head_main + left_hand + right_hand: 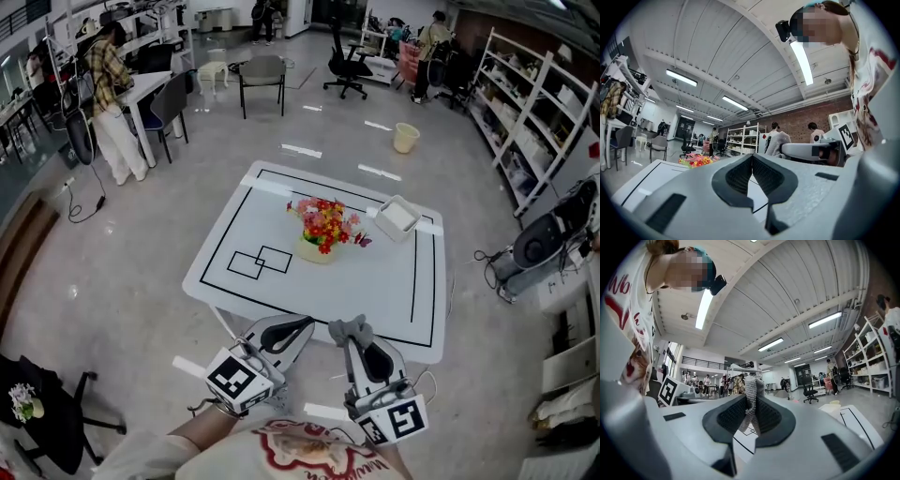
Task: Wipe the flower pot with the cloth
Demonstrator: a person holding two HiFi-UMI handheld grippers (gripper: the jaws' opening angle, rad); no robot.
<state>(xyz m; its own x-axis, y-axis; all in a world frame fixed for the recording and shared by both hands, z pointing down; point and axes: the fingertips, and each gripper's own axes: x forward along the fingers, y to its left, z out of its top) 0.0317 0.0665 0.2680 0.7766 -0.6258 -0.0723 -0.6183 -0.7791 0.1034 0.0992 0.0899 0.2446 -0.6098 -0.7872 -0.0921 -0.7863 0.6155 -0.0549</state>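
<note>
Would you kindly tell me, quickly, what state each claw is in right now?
Left claw: closed, nothing in it.
Right claw: closed on the grey cloth.

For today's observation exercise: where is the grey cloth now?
Head view, lower centre: the grey cloth is pinched in the right gripper at the near edge of the table, short of the flower pot.
</note>
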